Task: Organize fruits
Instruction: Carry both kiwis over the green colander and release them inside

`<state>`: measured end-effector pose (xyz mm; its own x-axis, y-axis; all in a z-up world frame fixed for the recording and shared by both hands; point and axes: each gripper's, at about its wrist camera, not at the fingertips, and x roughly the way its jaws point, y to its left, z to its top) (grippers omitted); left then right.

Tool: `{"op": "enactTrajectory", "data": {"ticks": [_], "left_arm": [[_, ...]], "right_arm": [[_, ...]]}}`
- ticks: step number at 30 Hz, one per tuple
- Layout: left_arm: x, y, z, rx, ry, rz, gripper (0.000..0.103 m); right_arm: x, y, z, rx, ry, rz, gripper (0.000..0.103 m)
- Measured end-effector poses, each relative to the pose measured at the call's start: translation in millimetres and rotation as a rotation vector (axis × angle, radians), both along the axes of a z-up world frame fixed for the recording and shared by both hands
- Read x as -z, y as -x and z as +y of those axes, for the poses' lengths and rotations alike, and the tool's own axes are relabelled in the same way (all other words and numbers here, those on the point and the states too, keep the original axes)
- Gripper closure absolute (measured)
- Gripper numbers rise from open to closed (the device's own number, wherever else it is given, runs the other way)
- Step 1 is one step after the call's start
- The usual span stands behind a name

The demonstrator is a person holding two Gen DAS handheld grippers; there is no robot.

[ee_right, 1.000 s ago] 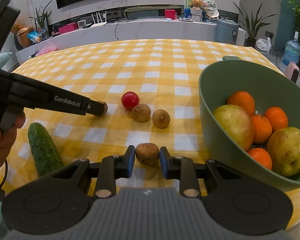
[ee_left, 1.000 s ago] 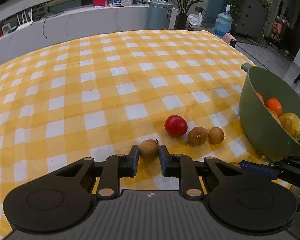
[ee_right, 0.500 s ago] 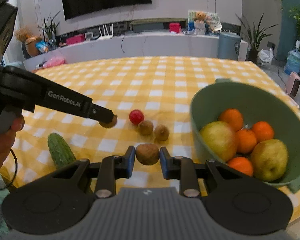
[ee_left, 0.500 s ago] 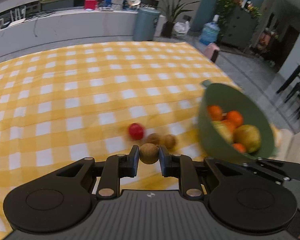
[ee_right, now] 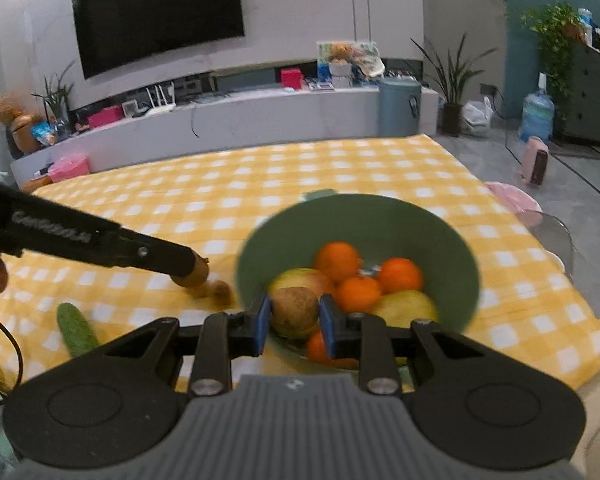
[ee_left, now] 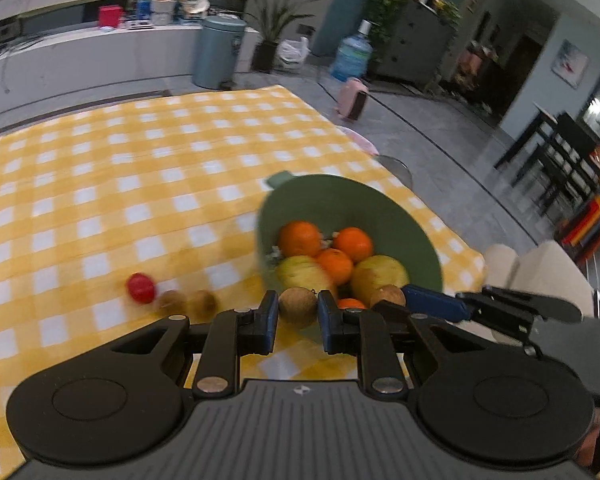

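1. left gripper (ee_left: 298, 314) clamps a brown fruit (ee_left: 298, 306) beside the bowl (ee_left: 400, 216); only here a tomato (ee_left: 140, 288) shows.
2. right gripper (ee_right: 294, 320) clamps a second brown fruit (ee_right: 294, 311) over the bowl; only here a cucumber (ee_right: 76, 330) shows.

A green bowl (ee_right: 452, 240) sits on the table with oranges (ee_right: 337, 261) and yellow-green pears, maybe apples (ee_right: 410, 306), inside. Two small brown fruits (ee_left: 298, 306) (ee_right: 294, 311) are up off the table. A red fruit (ee_left: 141, 288) and two blurry brown ones (ee_left: 188, 302) lie beside the bowl.
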<state>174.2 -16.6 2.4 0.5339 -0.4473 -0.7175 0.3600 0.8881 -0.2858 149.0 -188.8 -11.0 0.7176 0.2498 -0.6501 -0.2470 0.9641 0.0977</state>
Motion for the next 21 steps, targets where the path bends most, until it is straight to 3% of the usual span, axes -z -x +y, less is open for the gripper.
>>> {"op": "enactTrajectory", "data": {"ticks": [6, 9, 21], "left_arm": [[0.8, -4.5, -41.4, 0.089, -0.107, -0.003, 0.080], [5.1, -9.0, -53.2, 0.121, -0.120, 0.013, 0.080], [24.9, -32.8, -73.9, 0.157, -0.234, 0.119, 0.080]], "right_arm": [[4.4, -9.3, -23.2, 0.004, 0.008, 0.050, 0.080], [7.7, -11.9, -27.3, -0.009, 0.021, 0.072, 0.080], [17.9, -29.0, -33.3, -0.003, 0.039, 0.148, 0.080]]}}
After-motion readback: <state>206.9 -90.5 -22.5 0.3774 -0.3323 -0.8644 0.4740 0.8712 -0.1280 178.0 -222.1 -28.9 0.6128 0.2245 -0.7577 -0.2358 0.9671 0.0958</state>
